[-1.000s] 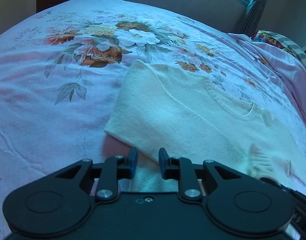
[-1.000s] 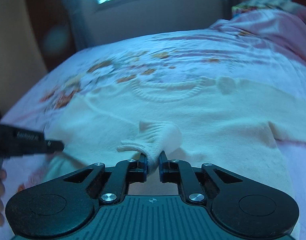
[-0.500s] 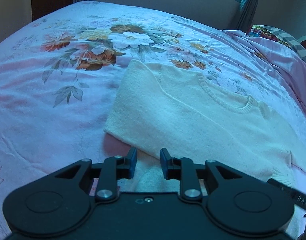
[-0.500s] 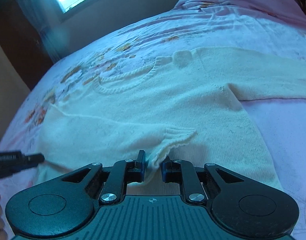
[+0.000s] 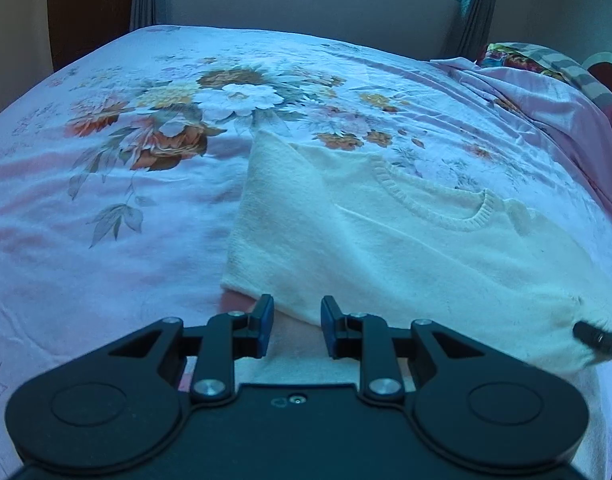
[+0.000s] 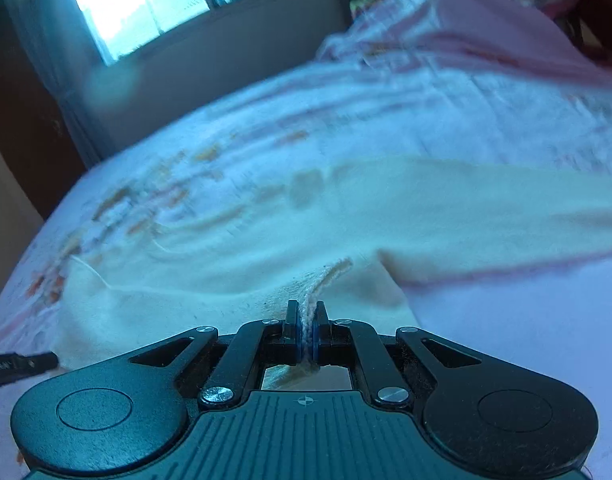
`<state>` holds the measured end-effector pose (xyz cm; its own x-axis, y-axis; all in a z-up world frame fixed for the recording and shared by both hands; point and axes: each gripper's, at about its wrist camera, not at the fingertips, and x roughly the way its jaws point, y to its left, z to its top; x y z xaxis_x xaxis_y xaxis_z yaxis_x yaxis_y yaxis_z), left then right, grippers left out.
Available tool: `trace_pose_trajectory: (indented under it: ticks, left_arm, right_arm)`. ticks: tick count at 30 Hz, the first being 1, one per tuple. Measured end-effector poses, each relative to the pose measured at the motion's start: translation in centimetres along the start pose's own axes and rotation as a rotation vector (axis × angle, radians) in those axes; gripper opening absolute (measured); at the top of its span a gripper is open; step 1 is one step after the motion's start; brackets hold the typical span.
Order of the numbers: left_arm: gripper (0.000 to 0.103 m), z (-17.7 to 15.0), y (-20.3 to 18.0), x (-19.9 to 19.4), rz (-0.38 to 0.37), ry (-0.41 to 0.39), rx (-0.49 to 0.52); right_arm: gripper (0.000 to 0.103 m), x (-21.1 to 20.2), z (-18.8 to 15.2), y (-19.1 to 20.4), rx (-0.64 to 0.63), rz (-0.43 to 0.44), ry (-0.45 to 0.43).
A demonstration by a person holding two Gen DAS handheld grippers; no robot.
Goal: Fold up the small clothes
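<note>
Gripping the sweater (image 6: 234, 248) cuff in my right gripper (image 6: 305, 330), left gripper (image 5: 293, 322) idling released, I am risking slippage.

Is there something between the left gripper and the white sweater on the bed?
Nothing visible. The left gripper is open, and the folded edge of the sweater lies right ahead of its fingertips on the bedsheet. The right gripper is shut on the sweater's cuff.
</note>
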<state>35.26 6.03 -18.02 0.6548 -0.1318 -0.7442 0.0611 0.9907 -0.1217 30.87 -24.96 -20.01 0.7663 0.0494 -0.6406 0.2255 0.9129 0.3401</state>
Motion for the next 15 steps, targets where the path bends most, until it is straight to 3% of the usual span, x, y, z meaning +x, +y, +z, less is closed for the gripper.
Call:
trace_pose_trajectory:
  ticks: [2,7,15]
  left_arm:
    - [0.023,-0.2,-0.4,0.5,-0.001,0.011,0.004]
    - [0.023,-0.8,-0.9,1.2,0.012,0.03,0.031]
    - [0.026,-0.2,-0.5,0.6,0.004,0.019,0.034]
  right_arm:
    - [0.004,0.2,-1.0,-1.6,0.058,0.003,0.039]
    - [0.004,-1.9,-2.3,-2.6,0.114,-0.001,-0.002]
    - [0.004,-2.7,-3.4,-2.1,0.064,-0.022,0.011]
